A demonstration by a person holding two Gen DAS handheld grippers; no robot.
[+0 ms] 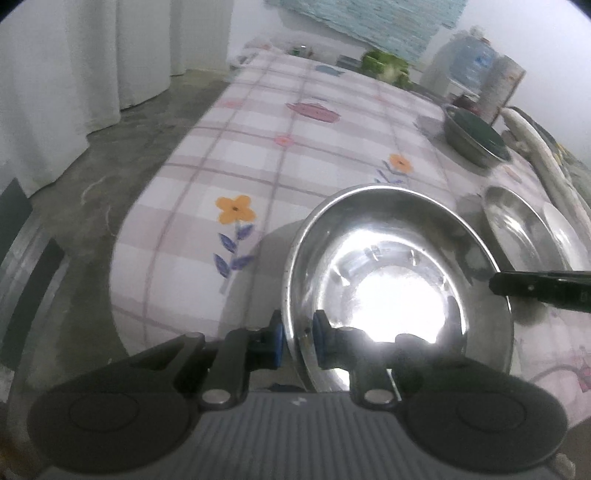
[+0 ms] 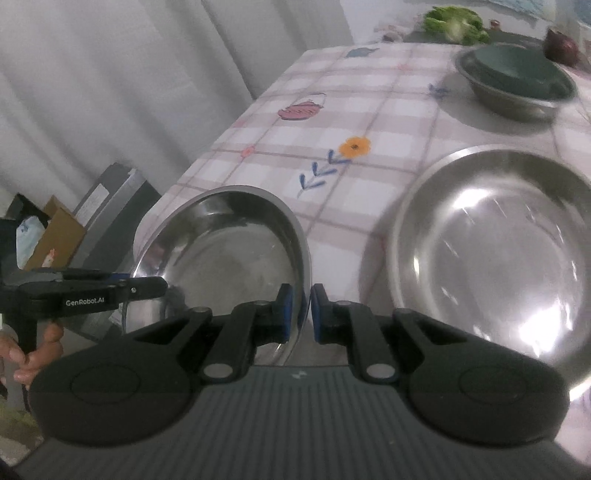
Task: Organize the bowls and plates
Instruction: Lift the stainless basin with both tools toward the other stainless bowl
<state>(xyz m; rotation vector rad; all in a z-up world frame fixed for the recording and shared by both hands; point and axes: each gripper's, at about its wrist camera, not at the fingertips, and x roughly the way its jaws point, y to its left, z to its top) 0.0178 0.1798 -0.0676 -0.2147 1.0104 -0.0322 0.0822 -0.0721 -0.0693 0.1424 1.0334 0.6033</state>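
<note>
Steel bowl (image 1: 388, 266): both your left hand-held gripper (image 1: 298, 338) and right hand-held gripper (image 2: 300, 314) clench its rim, unstacked beside the plate (image 2: 495, 254).

Checked floral tablecloth (image 1: 258, 155), green vegetable, perhaps lettuce (image 2: 456, 20), white curtains (image 1: 74, 66), cardboard boxes (image 2: 59, 236).

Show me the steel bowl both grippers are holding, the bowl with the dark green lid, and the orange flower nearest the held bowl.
held steel bowl (image 2: 229, 236): right wrist view, inner wall.
green-lidded bowl (image 2: 513, 72): right wrist view, lid top.
orange flower (image 2: 354, 146): right wrist view, flower centre on tablecloth.
</note>
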